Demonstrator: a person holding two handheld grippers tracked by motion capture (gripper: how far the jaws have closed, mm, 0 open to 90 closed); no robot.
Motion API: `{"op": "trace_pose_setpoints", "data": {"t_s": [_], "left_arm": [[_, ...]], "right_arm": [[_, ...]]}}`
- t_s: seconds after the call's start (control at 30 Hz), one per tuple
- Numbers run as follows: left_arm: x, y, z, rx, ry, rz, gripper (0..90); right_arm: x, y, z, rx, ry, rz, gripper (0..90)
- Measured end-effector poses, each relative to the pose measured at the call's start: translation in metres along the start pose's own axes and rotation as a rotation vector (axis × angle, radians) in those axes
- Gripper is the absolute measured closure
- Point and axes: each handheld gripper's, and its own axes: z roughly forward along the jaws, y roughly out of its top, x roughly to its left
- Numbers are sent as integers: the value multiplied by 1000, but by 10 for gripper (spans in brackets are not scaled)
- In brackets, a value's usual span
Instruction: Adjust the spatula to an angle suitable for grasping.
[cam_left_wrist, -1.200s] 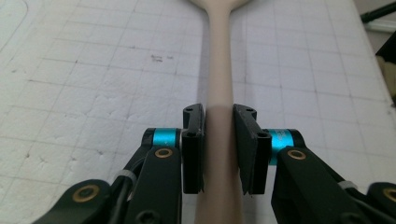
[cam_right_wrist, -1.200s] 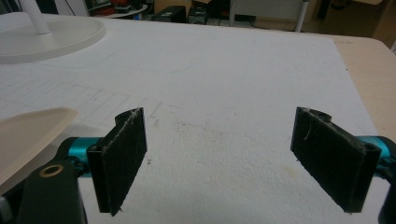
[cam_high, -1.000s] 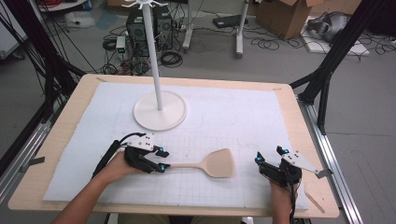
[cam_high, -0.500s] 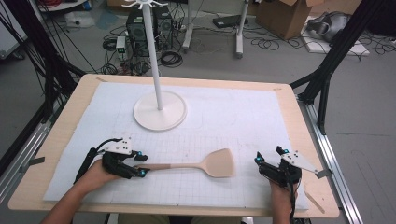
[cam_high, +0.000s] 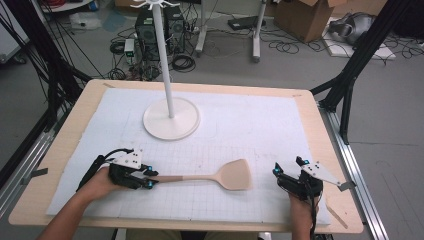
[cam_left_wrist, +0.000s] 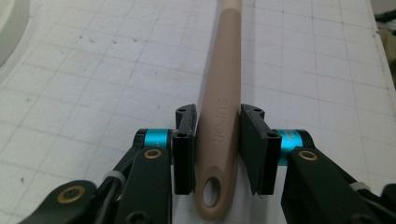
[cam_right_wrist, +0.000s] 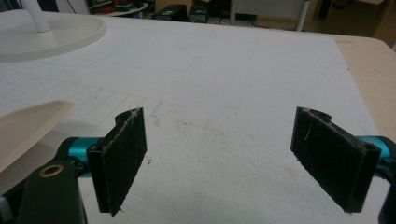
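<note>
Jaws of the left gripper (cam_left_wrist: 217, 144) have just been closing & now sit on both sides of the spatula (cam_high: 210, 176) handle, near its hanging-hole end; pads look pressed to it, or very nearly, in the left gripper view. Handle runs straight out from between the jaws, so grip is across the long axis, w/ the hole end poking back toward the hand. In the high view the spatula lies flat on the white gridded mat (cam_high: 250, 125), axis roughly left-right, blade toward the right gripper (cam_high: 290, 176).

Right gripper jaws stand wide apart w/ nothing between them, resting on the mat just beside the blade tip, not touching it.

Left hand clearly has the tool; right is nearer the blade only. White hook stand (cam_high: 171, 117) sits farther back on the mat, well apart from the spatula. Likely next: lift by the handle end, hole toward the stand.
</note>
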Motion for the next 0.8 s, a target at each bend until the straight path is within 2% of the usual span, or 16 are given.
{"op": "trace_pose_setpoints", "data": {"t_s": [0.23, 0.47, 0.57, 0.6, 0.63, 0.67, 0.7, 0.77, 0.8], "left_arm": [[7, 7, 6, -22, -46, 56, 688], [8, 9, 11, -48, -56, 65, 689], [8, 12, 12, -66, -53, 73, 688], [9, 12, 12, -61, -51, 77, 688], [9, 14, 13, -48, -42, 77, 686], [9, 14, 16, -30, -36, 74, 686], [10, 15, 18, -17, -32, 66, 683], [10, 15, 19, -21, -20, 50, 678], [11, 16, 18, -19, -13, 24, 673]], "right_arm": [[0, 0, 0, -3, 0, -3, 172], [0, 0, -1, -7, 16, -4, 175], [-2, 0, -3, -28, 66, -7, 179], [-3, -1, -4, -41, 79, -6, 179], [-3, 0, -4, -48, 115, 1, 179], [-3, 0, -4, -48, 115, 1, 179], [-2, 0, -3, -49, 130, -9, 178], [2, 1, -2, -51, 168, -18, 179], [7, 3, -1, -52, 198, -40, 179]]}}
